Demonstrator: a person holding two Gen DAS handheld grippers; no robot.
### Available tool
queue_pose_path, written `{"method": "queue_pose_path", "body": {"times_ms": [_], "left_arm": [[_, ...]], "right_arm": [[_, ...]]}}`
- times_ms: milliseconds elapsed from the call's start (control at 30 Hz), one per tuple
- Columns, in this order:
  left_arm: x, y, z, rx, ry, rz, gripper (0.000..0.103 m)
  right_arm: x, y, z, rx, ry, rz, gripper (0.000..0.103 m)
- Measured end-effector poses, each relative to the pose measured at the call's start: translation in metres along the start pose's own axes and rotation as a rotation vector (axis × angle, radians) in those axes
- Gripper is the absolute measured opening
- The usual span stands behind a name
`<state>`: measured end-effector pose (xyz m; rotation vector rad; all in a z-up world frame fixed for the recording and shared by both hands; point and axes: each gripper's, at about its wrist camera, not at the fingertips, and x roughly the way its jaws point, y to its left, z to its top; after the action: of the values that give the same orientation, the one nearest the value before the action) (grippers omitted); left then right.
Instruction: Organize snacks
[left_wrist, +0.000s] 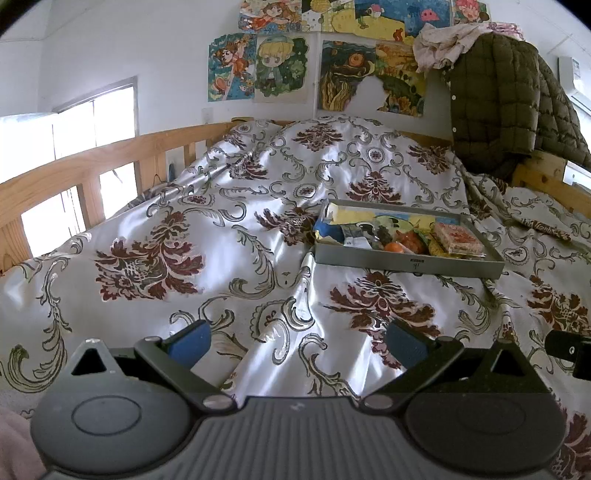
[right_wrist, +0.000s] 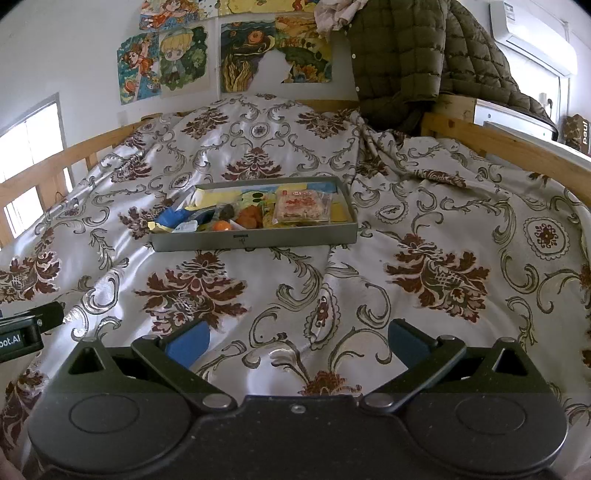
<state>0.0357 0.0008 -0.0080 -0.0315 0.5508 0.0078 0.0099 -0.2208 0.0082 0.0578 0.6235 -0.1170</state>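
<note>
Closest to me, both grippers hover low over the bed's patterned satin cover (right_wrist: 295, 288), each empty with its blue-padded fingers (left_wrist: 192, 341) spread wide: the left gripper (left_wrist: 299, 341) and the right gripper (right_wrist: 299, 341) sit side by side, apart from each other. Ahead of them, toward the middle of the bed, lies one shallow grey tray (right_wrist: 255, 240), its long axis running across the bed. It sits almost straight ahead of the right gripper and off to the right of the left one, so the right looks better lined up for a reach. Inside, the snacks are jumbled: one clear-wrapped reddish square pack (right_wrist: 301, 208) at the tray's right end, two orange pieces (right_wrist: 247, 218) mid-tray, one blue packet (right_wrist: 171, 218) at the left end; the rest I cannot count. Beyond, one olive quilted jacket (right_wrist: 399, 62) hangs at the head of the bed.
</note>
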Motion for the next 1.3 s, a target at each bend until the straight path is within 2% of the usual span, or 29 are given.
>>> {"method": "queue_pose_path", "body": {"times_ms": [567,867,1300], "left_arm": [[-0.001,-0.0014,-0.0003,-0.002,-0.001,0.002,0.103],[0.0022,0.0027,0.0004,-0.006,0.04,0.0,0.103],[0.0046,0.0031,0.0002,0.002,0.047,0.011,0.103]], "right_arm": [[-0.0001,0.0005,-0.0002,-0.001,0.0,0.0,0.102],[0.0,0.0007,-0.0002,-0.002,0.001,-0.001,0.102],[-0.0005,0.0016,0.0007,-0.002,0.002,-0.001,0.102]]}}
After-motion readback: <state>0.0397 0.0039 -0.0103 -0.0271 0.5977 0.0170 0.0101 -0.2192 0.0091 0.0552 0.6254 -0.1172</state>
